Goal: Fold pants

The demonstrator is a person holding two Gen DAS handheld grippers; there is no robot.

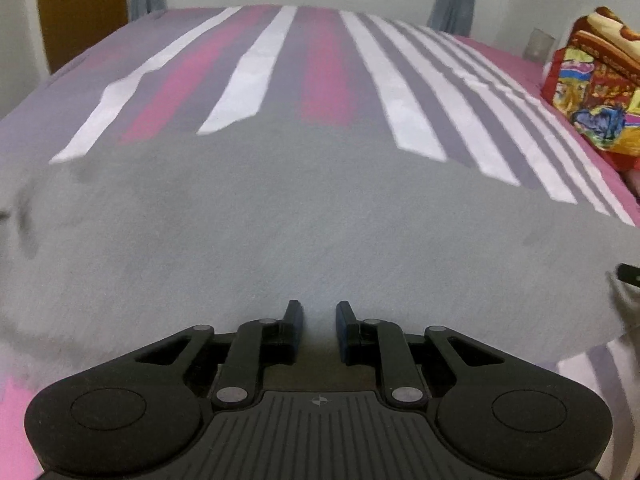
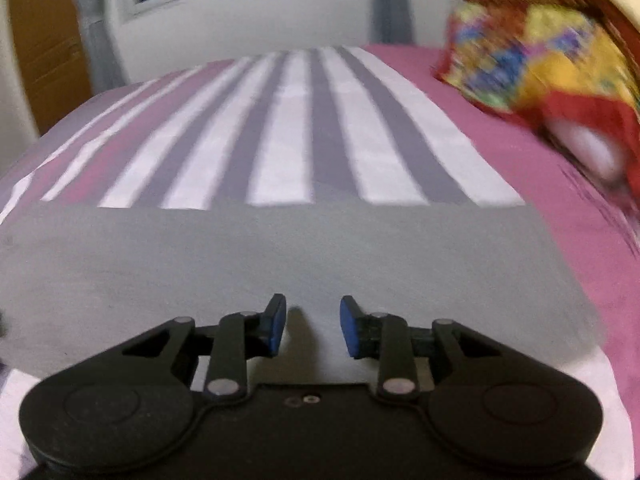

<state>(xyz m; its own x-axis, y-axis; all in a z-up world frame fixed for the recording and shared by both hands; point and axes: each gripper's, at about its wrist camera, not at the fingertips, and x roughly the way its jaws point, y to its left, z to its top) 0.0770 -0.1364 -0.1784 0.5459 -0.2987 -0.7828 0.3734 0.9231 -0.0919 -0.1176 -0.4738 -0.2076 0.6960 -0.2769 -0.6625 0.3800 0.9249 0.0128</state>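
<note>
On striped bed, grey pants lie flat for folding; my left tongs and right tongs hover apart at near edge, gripping nothing.

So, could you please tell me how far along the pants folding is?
Done: the grey pants lie flat on the striped bedsheet, seemingly as a rectangle. In hand: nothing; the left claw and right claw are open over the near edge. Left: any further folds.
</note>
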